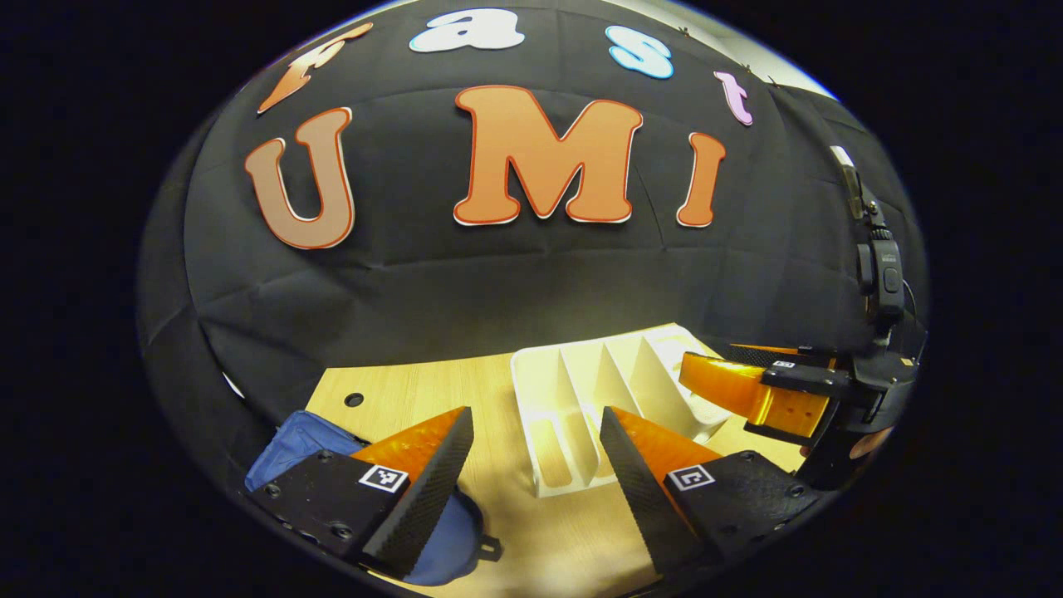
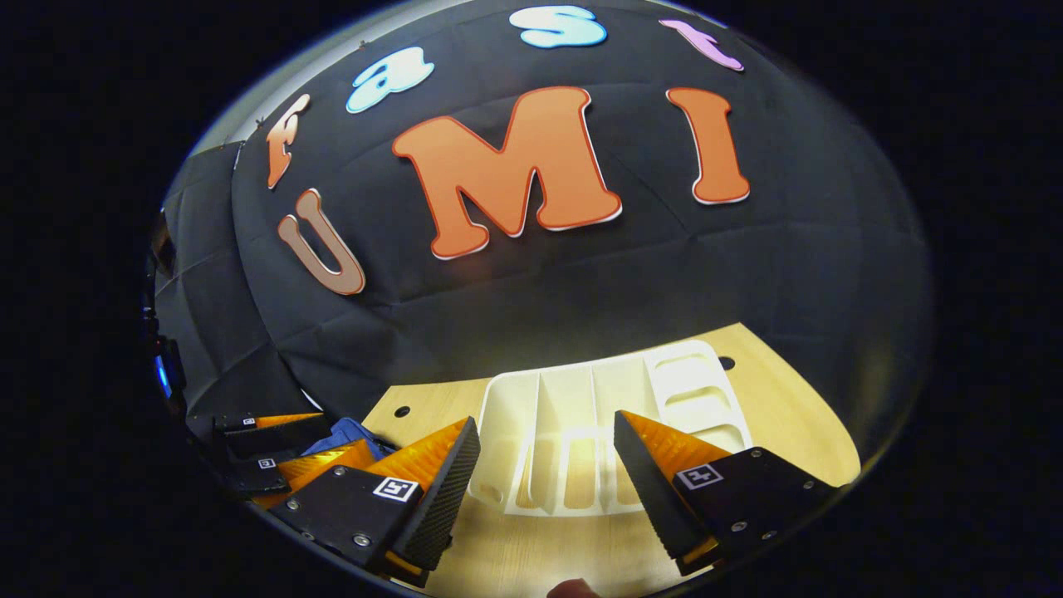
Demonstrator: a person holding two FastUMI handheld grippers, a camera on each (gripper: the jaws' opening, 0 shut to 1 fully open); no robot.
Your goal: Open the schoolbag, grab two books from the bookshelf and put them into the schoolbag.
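**On the bench: both claws spread above bookshelf and schoolbag**

Over the pale wooden bench [image 1: 399, 399], the left claw [image 1: 531, 465] hangs with its two fingers spread wide and nothing between them. Just beyond its tips stands the white bookshelf [image 1: 581, 390], a slotted rack with upright dividers; its compartments look bare from this side, and no books can be made out in it. Under and behind the left finger lies the blue schoolbag [image 1: 291, 444], partly hidden by that finger, with a dark tab sticking out at its near edge. Whether the bag is open cannot be told. A small round hole [image 1: 354, 399] shows in the bench near the bag.

At the right edge of the left gripper view the right claw [image 1: 747, 399] reaches in beside the bookshelf, close to its right end, with a black camera mount rising above it.

From the right gripper view, the right claw [image 2: 544, 473] is likewise spread apart and holds nothing. The bookshelf [image 2: 598, 407] sits straight ahead between its fingertips, dividers upright, slots cut in its floor. Off to the left the left claw [image 2: 282, 453] shows low over the bench [image 2: 797, 432], with a patch of the blue schoolbag [image 2: 345, 433] behind it. The black cloth wall closes off the far side of the bench.
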